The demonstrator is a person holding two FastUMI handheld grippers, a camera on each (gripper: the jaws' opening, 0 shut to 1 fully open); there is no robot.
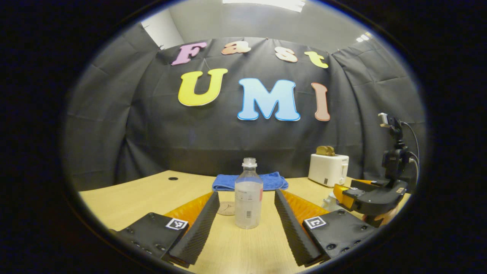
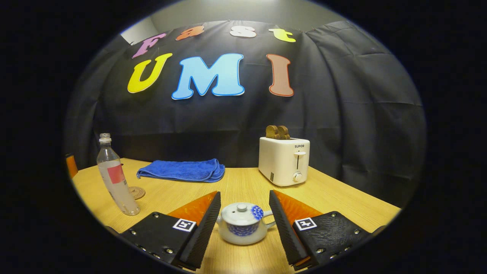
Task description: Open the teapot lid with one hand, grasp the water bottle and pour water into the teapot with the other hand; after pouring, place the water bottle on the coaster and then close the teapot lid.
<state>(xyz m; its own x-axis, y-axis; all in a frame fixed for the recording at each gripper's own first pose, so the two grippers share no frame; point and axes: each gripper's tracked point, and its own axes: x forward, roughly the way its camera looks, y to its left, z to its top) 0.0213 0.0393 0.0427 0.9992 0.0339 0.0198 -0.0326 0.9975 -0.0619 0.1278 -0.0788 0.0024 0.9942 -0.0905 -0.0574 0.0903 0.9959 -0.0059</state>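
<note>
The teapot (image 2: 243,222) sits low and squat on the table (image 2: 342,198), lid (image 2: 240,213) on, its knob pointing straight up. In the right gripper view it lies dead ahead of the right tongs (image 2: 243,224), between the two spread fingers but touching neither. That hand is plainly the nearer one for the lid. The knob is small and sits below finger height, so I judge the tongs must drop and centre over it before closing.

The water bottle (image 1: 248,194) stands upright, cap off, its long axis vertical, toward the middle of the table. In the left gripper view it is straight in front of the left tongs (image 1: 247,228), whose fingers are wide apart and flank it without contact. The coaster (image 1: 227,208) lies just behind and beside the bottle; a blue towel (image 1: 249,181) and a toaster (image 2: 283,160) stay toward the far edge.
</note>
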